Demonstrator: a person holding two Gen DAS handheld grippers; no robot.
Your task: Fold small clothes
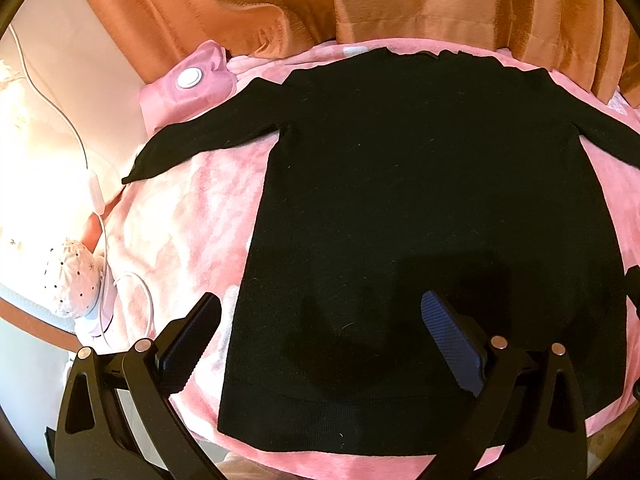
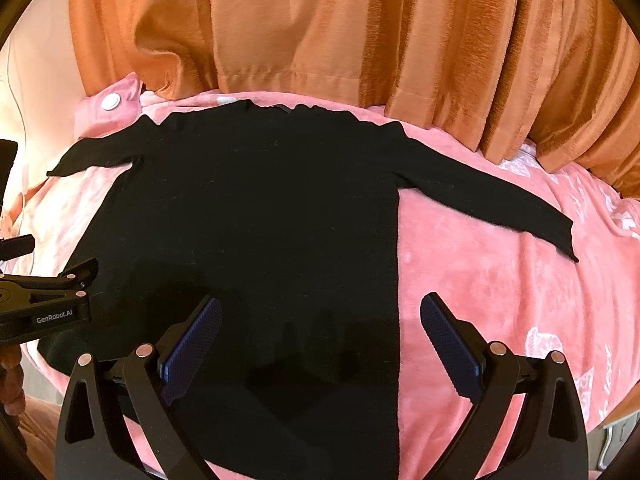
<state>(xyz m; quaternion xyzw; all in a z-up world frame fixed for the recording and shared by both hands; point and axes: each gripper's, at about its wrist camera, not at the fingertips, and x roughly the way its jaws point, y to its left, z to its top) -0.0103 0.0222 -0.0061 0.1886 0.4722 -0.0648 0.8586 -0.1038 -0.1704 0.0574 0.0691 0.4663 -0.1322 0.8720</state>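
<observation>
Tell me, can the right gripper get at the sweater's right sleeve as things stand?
Probably yes. The right gripper is open above the black sweater, and its right sleeve lies flat on the pink blanket with nothing between.

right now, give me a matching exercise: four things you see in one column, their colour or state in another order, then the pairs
Things:
1. sweater
2. blanket
3. curtain
4. right gripper

Colour or state:
a. orange, hanging behind the bed
b. open, holding nothing
c. black, laid flat with sleeves spread
d. pink, under the garment

Pairs: 1-c, 2-d, 3-a, 4-b
</observation>
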